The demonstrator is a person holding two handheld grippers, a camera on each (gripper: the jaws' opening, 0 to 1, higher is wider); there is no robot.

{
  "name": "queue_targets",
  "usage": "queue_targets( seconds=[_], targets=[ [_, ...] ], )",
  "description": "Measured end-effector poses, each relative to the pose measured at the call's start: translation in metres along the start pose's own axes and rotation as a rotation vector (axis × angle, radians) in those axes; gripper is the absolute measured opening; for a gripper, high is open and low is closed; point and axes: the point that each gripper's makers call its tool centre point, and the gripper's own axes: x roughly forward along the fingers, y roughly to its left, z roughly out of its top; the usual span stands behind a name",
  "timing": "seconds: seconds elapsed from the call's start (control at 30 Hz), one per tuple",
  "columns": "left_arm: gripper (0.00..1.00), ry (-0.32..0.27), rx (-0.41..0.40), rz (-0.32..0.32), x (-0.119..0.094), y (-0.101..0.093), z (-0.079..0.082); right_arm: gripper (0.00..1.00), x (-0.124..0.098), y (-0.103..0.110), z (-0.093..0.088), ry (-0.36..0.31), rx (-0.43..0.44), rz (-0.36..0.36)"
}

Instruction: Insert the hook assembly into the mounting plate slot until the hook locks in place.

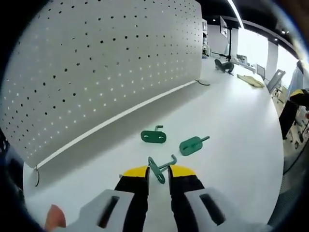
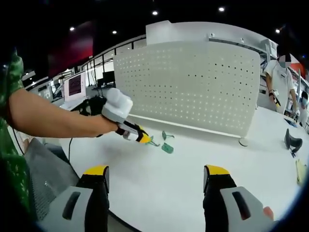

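Left gripper view: my left hand-held gripper (image 1: 159, 172) is clenched on a green hook assembly (image 1: 161, 167) mid-surface (image 1: 231, 116); I'd align it squarely with a mounting plate (image 1: 153, 136). Right hand-held gripper (image 2: 154, 176) hangs released.

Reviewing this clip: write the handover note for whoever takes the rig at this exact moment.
Left gripper: jaws closed on one green hook assembly at the table.
Right gripper: open, empty, held back from the work.
Two more green hook assemblies lie loose on the table in front of the white pegboard.
Done: one hook gripped, not visibly lifted.
Left: carry it to the pegboard, insert until it locks.
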Motion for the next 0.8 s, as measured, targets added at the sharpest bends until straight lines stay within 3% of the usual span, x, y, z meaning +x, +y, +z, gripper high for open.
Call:
queue_targets(
  seconds=[0.37,0.8],
  targets=[
    [0.12,0.034,-0.012,0.005,0.006,0.001,-0.007,0.81,0.0,0.0,0.001,-0.003,0.001,0.005],
    [0.05,0.043,-0.051,0.015,0.007,0.008,-0.01,0.8,-0.001,0.014,0.008,-0.045,-0.015,0.078]
  ],
)
